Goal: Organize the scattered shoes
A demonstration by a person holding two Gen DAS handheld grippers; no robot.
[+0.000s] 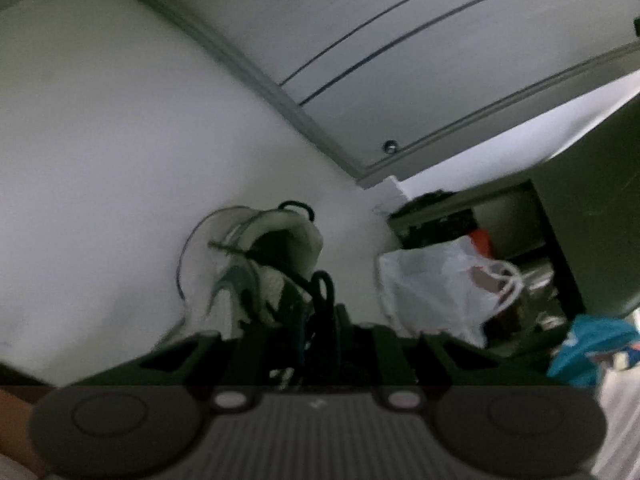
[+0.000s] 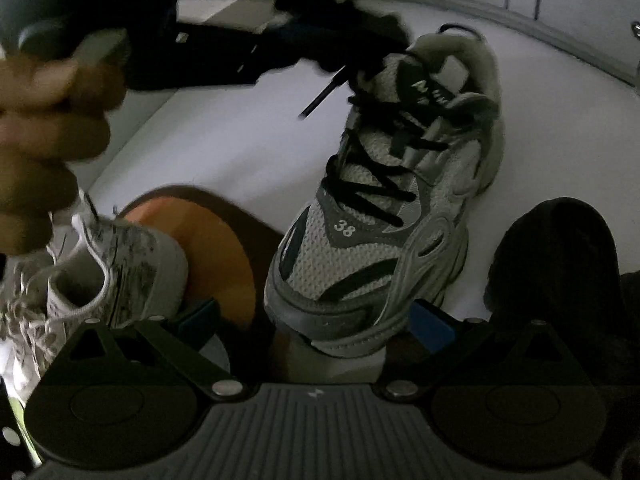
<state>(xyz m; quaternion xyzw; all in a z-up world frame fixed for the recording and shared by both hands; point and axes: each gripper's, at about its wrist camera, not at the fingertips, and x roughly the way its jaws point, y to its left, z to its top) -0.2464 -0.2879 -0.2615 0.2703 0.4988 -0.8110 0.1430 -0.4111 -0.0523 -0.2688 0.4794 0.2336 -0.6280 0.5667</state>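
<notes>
Grey mesh sneaker (image 2: 384, 200) is lying on the white floor (image 2: 224, 140), toe between the right gripper (image 2: 316, 320)'s released jaws, heel pointing away; the left gripper (image 2: 360, 46) is clenching its laces (collar end).

The left wrist view looks out low and close behind the grey sneaker (image 1: 276, 256), facing its heel and a white cabinet beyond. The right wrist view looks steeply down on the same sneaker (image 2: 384, 200) from its toe, very near. Both views share that 1 shoe.
</notes>
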